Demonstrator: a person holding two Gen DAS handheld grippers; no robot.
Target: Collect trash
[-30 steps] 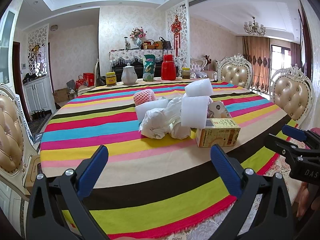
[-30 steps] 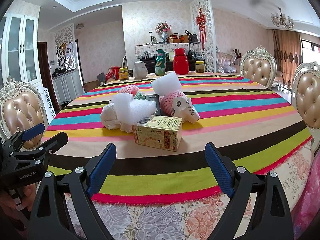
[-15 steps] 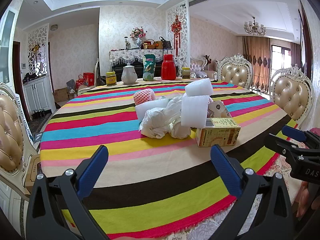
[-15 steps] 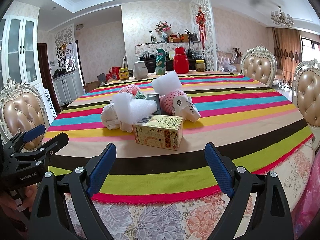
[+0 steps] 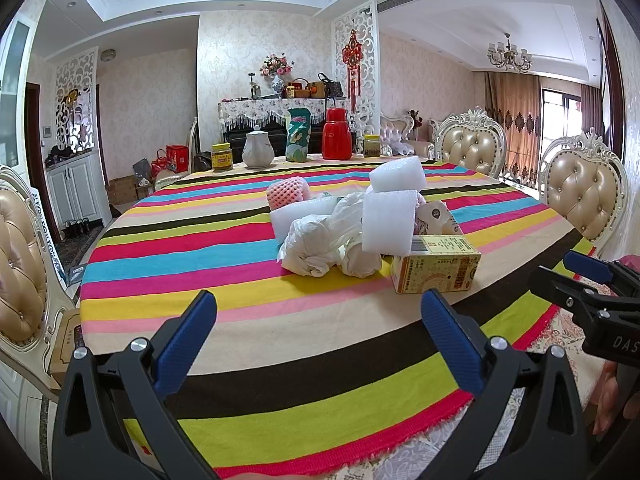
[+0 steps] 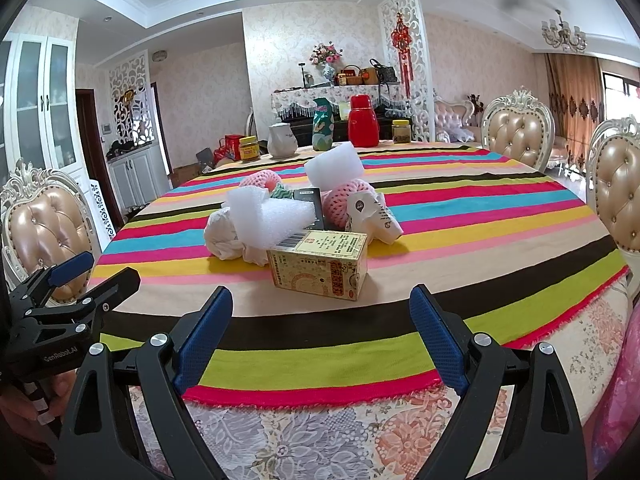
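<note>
Legible markings:
- "DAS", white letters cut off at the frame edge, on the black body of the right gripper, seen from the left wrist view.
- "GenRobot.AI", small white lettering, on the black body of the left gripper, seen from the right wrist view.
- Yellow carton: barcode on the top flap, with red and black printed characters on top and front, too small to read.
</note>
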